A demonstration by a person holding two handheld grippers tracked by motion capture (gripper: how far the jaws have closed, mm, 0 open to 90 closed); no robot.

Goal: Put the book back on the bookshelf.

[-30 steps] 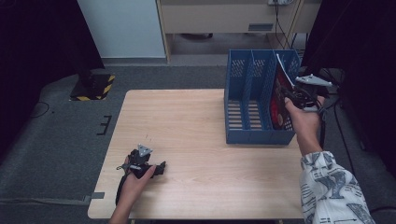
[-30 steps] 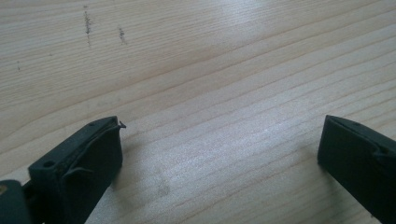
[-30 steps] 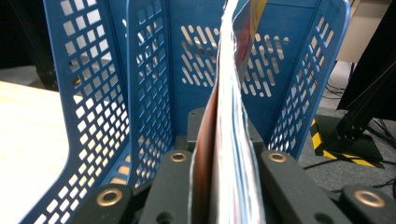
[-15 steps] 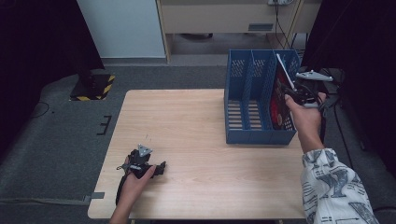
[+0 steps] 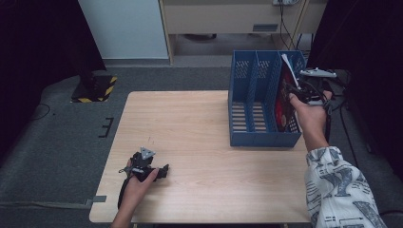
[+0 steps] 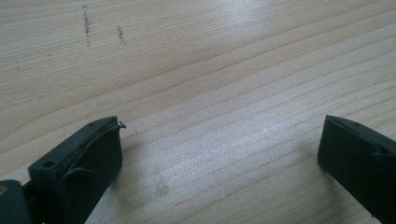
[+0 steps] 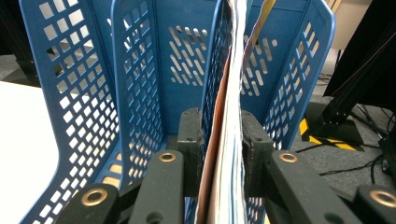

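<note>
A magazine (image 5: 284, 95) with a red and black cover stands upright in the rightmost compartment of a blue file rack (image 5: 254, 109) on the table's right side. My right gripper (image 5: 297, 92) is at its near edge. In the right gripper view the two jaws have the magazine (image 7: 231, 93) between them, and both pads touch it; they have just been opening a little. My left gripper (image 5: 164, 171) rests low on the wooden table near its front left, jaws wide apart. In the left gripper view, bare wood lies between the jaws of the left gripper (image 6: 219, 149).
The rack's (image 7: 135, 84) other two compartments hold nothing. The wooden table (image 5: 190, 123) stretches bare between the hands. A black stand with a yellow-striped base (image 5: 95, 88) is on the floor at the far left, and cables trail off beyond the table's right edge.
The right hand and its gripper have edged slightly farther up the picture at the rack, still on the magazine. The left hand has stayed put.
</note>
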